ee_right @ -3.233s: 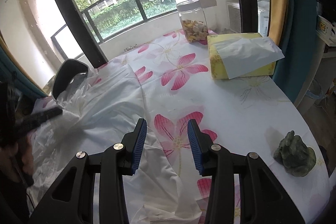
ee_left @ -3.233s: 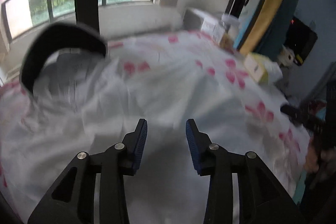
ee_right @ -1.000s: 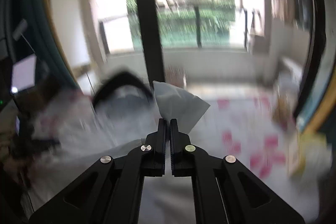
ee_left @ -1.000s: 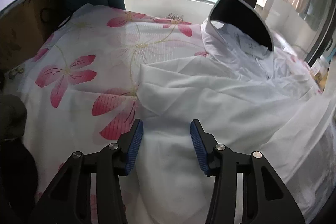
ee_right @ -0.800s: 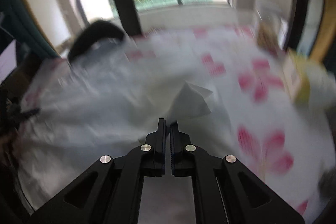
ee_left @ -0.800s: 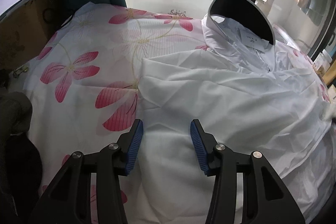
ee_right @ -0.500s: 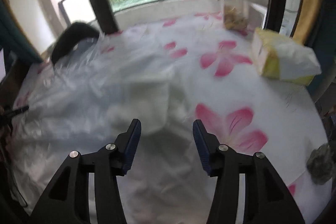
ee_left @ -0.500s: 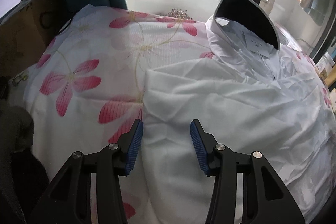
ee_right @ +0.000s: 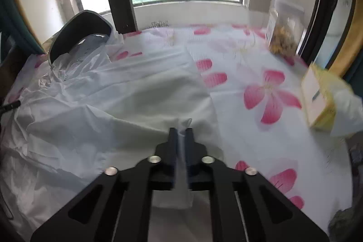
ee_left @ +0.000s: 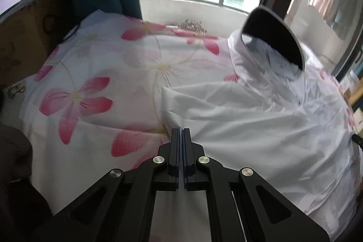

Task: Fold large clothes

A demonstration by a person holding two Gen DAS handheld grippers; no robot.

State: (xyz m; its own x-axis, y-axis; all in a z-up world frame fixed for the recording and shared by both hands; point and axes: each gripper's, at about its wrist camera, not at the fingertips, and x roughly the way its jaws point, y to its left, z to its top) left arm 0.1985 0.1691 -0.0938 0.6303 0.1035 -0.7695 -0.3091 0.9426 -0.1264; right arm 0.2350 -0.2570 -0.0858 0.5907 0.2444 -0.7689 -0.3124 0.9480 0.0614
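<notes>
The white jacket (ee_left: 261,128) lies spread over the flowered tabletop (ee_left: 90,74), its dark-lined hood (ee_left: 274,37) at the far end. The left gripper (ee_left: 180,135) is clenched on the jacket's near-left edge, and the right gripper (ee_right: 180,135) pinches a thin tuft at the opposite side, though blur makes that hold hard to judge. Such slippery fabric could slide free during the lift, or the pinch may catch the tablecloth beneath and drag the yellow box (ee_right: 317,101).
</notes>
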